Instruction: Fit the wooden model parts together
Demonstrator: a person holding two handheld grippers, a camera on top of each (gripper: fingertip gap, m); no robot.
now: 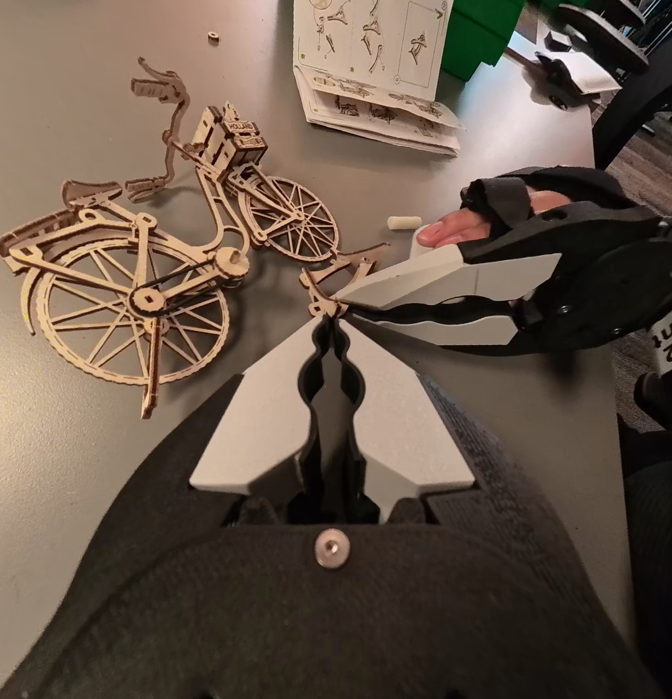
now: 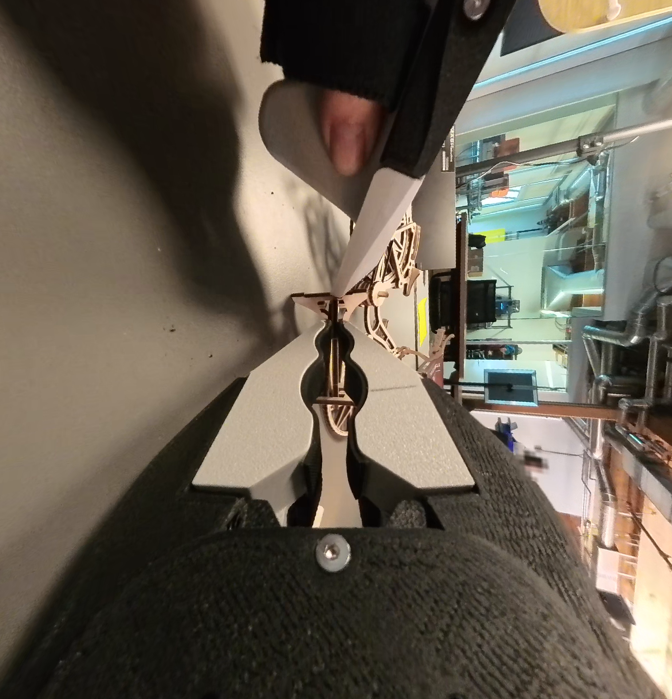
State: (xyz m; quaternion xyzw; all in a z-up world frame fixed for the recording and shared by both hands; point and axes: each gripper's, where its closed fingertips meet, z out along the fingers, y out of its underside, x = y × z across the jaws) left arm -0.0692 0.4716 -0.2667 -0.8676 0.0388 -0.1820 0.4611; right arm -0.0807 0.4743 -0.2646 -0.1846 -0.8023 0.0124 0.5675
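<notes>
Grippers both pinch the small wooden part (image 1: 326,299), left gripper (image 1: 331,321) near, right gripper (image 1: 343,302) from right, beside bike model (image 1: 137,264) w/ me keeping pieces aligned, pressing gently so thin ply doesn't snap.

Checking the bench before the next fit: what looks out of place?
The wooden bicycle lies flat on its side on the table, not standing. A small wooden ring sits alone beyond its handlebar.

Each gripper, left (image 1: 331,319) and right (image 2: 332,319), is built with pale grey tapered fingers (image 1: 268,420), wavy black inner pads and a textured black body. A silver screw (image 1: 332,548) is set centrally. A black fingerless glove (image 1: 516,196) is worn.
</notes>
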